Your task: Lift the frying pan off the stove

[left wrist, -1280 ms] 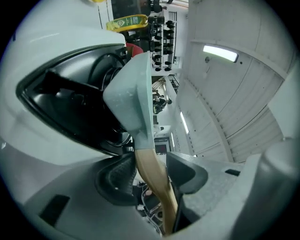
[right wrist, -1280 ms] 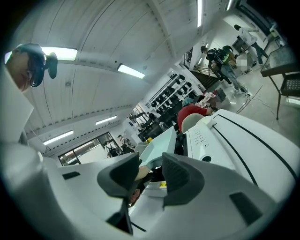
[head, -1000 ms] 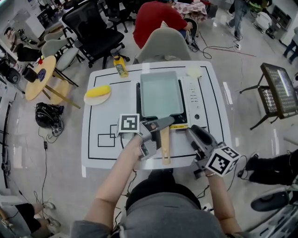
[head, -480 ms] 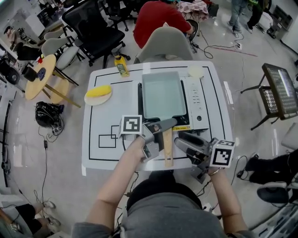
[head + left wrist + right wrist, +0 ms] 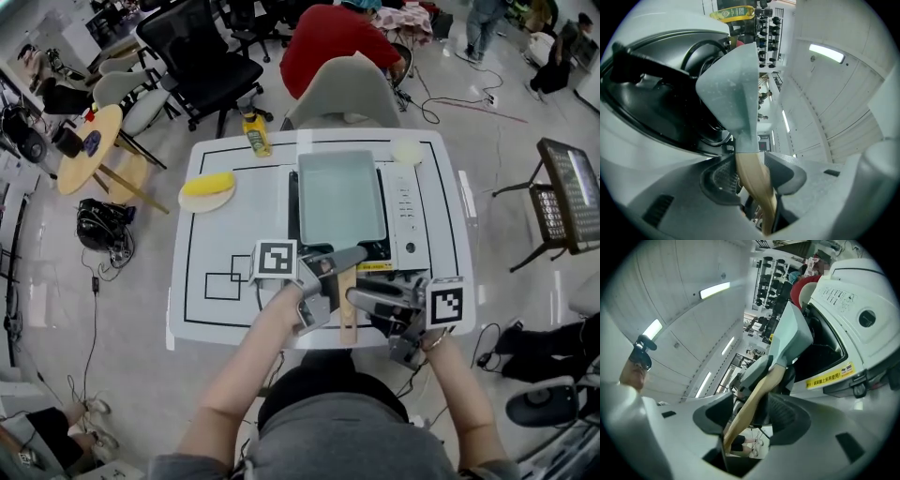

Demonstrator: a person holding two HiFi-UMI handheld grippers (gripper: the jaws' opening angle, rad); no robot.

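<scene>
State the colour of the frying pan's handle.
Pale wooden tan; the handle shows best in the left gripper view.

A white table (image 5: 216, 246) ruled with black lines carries a portable stove (image 5: 405, 211) right of centre, a plate (image 5: 208, 199) toward its left side, a yellow bottle (image 5: 255, 134) at the far edge and a pale disc (image 5: 408, 152) near the far right corner.
</scene>
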